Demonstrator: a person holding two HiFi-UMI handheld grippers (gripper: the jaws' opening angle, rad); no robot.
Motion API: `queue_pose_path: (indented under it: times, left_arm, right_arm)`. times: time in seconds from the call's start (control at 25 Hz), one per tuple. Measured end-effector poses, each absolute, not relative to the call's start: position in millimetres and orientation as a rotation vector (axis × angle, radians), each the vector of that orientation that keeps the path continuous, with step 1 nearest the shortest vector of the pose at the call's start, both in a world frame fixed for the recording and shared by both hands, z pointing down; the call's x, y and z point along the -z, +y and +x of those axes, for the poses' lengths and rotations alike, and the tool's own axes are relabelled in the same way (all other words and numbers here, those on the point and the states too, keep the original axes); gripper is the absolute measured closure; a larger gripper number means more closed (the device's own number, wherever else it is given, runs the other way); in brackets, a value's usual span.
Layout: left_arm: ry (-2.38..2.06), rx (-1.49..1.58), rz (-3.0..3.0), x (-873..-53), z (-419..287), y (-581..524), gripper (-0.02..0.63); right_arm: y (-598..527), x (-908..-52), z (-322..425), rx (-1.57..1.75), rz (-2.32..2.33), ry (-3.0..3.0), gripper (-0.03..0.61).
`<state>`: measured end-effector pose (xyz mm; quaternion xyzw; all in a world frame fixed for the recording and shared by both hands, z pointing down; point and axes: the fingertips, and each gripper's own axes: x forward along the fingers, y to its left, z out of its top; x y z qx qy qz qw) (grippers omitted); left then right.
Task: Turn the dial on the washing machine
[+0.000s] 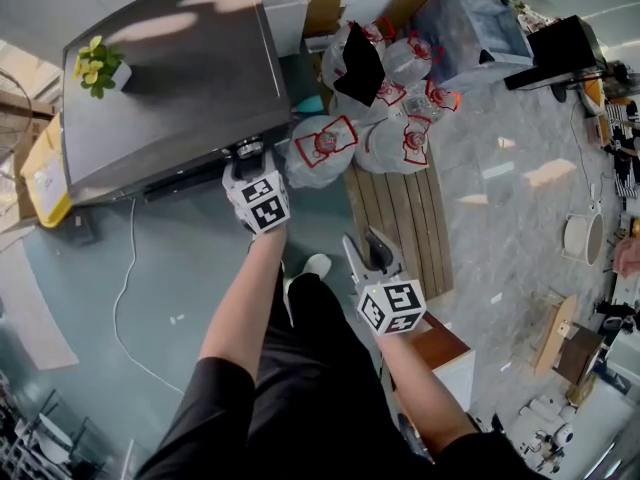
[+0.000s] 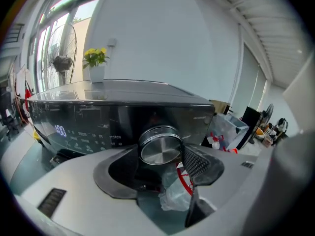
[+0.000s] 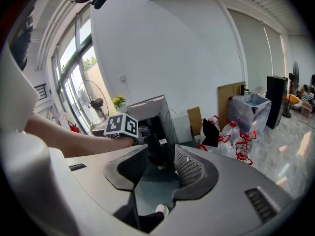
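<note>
Left gripper (image 2: 158, 157) jaws clamp dial (image 2: 160, 146); right gripper (image 3: 160, 157) jaws gape empty; panel (image 2: 93, 124) print unreadable.

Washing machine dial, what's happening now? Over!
Left gripper shut on the dial. Right gripper open, empty, away from the washing machine. Nothing blocking the dial. Over.

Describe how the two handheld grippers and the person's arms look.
Both the left gripper and the right gripper have pale grey moulded shells with black jaw pads. One pad of each pair has a dotted, mesh-like texture. Each gripper carries a white cube printed with black square markers. The person wears black short sleeves.
</note>
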<state>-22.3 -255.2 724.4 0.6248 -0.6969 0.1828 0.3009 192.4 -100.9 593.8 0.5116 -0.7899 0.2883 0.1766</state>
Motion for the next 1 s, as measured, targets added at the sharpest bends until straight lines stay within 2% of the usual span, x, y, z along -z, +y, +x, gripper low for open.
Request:
queue_pose_path:
  times: [0.44,1.0]
  left_arm:
    - [-1.850,-0.410,1.705,-722.6,-21.9,-253.0,0.339]
    - [-1.726,-0.068,1.643,-722.1,-28.1,-255.2,0.318]
  right_arm:
    - [-90.3,-601.7,207.1,-0.868,1.478,-2.213,0.417]
    - [-78.8,-608.7,201.3,-0.786,1.413,-2.216,0.419]
